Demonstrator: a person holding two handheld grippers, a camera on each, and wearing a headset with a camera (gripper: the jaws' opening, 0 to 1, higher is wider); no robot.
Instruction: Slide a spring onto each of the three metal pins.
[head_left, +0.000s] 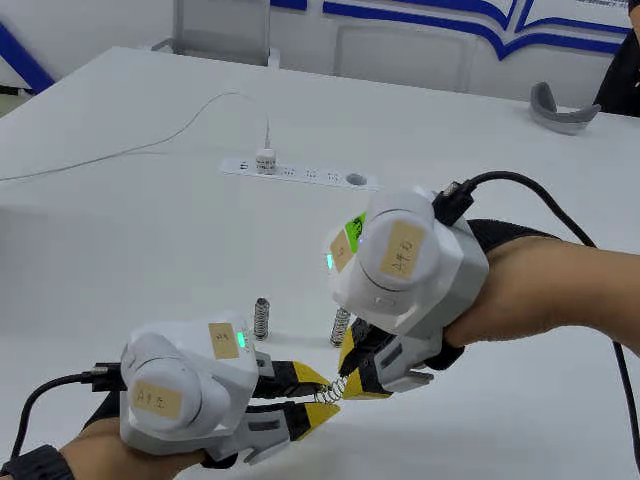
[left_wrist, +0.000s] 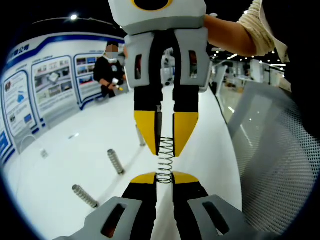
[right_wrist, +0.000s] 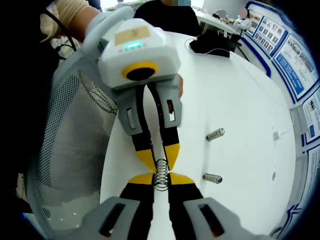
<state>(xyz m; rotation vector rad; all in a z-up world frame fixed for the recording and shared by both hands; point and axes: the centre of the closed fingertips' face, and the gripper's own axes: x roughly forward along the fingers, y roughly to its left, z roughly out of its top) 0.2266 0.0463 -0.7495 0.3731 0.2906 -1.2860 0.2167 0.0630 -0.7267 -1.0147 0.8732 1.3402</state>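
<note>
Held spring (head_left: 330, 390) above table, clamped at both ends: left gripper (left_wrist: 164, 179) on one, right gripper (right_wrist: 161, 179) on other. Noted loaded pins (head_left: 262, 318) at 11–12 o'clock. Judged best to free one end, keep coil straight, centre over remaining pin.

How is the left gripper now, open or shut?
Shut. In its own view the left gripper pinches one end of the spring between its yellow tips.

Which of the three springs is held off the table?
The spring gripped between the left gripper and right gripper; the other two springs stand on the table.
</note>
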